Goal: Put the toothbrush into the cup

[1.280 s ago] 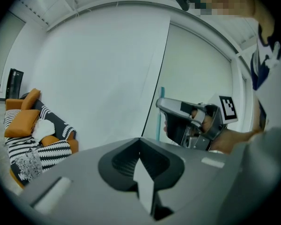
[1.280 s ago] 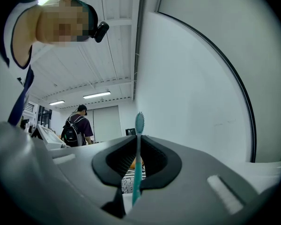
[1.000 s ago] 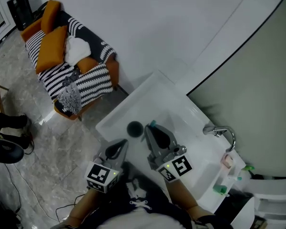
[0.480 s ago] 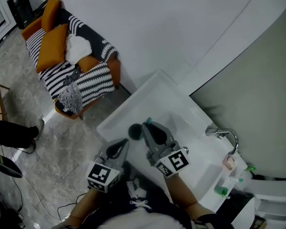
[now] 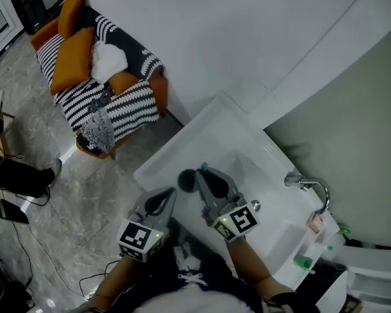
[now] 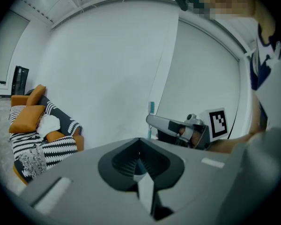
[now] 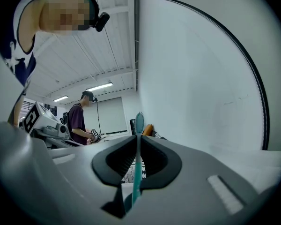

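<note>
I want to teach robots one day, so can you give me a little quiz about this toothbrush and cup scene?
1. True or false: the toothbrush stands in the dark cup.
2. What do the right gripper's jaws hold? A: the cup. B: the toothbrush. C: nothing.
3. What colour are the plain cushions on the sofa?
Key: 1 false; 2 B; 3 orange.

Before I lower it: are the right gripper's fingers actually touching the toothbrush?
Touching. The right gripper view shows the right gripper shut on the upright teal toothbrush, no gap either side.
</note>
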